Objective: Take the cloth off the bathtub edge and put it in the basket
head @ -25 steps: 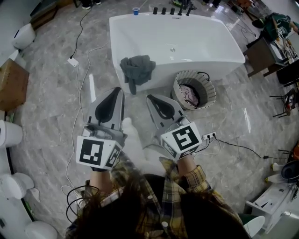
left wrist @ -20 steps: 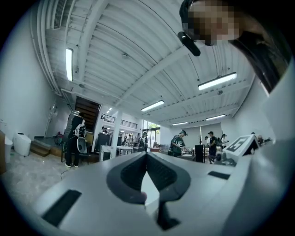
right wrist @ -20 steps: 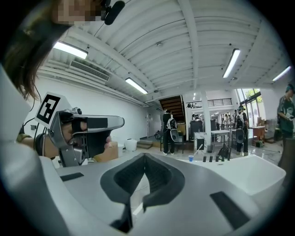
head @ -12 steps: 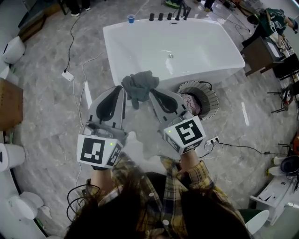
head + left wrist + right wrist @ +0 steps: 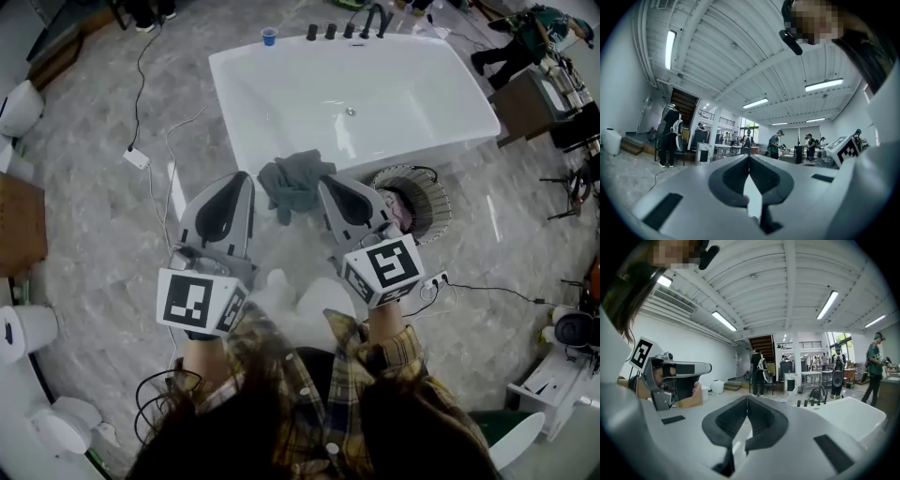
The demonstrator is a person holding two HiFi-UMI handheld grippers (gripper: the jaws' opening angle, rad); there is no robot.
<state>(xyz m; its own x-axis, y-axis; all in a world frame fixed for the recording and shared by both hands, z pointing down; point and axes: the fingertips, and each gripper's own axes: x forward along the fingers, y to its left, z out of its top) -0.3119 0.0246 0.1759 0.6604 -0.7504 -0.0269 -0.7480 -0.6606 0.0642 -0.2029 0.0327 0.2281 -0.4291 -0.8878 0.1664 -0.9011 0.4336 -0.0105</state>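
Note:
A crumpled dark grey cloth [image 5: 296, 183] hangs over the near edge of the white bathtub [image 5: 412, 103]. A round woven basket [image 5: 427, 192] stands on the floor against the tub's near side, right of the cloth, with pink fabric inside. My left gripper [image 5: 241, 177] is shut and empty, its tip just left of the cloth. My right gripper [image 5: 327, 180] is shut and empty too, its tip at the cloth's right edge. In the left gripper view the jaws [image 5: 749, 158] meet with nothing between them. The right gripper view shows its closed jaws [image 5: 747, 399] and the tub [image 5: 848, 416] beyond.
Cables [image 5: 155, 141] and a power strip [image 5: 434, 278] lie on the marble floor. A blue cup [image 5: 270, 37] and dark taps [image 5: 342, 28] sit on the tub's far rim. White fixtures [image 5: 19, 94] line the left. Furniture and people stand farther back at the right.
The person has stepped closer to the tub. Both grippers have moved forward, from short of the cloth to either side of it. Both stay shut.

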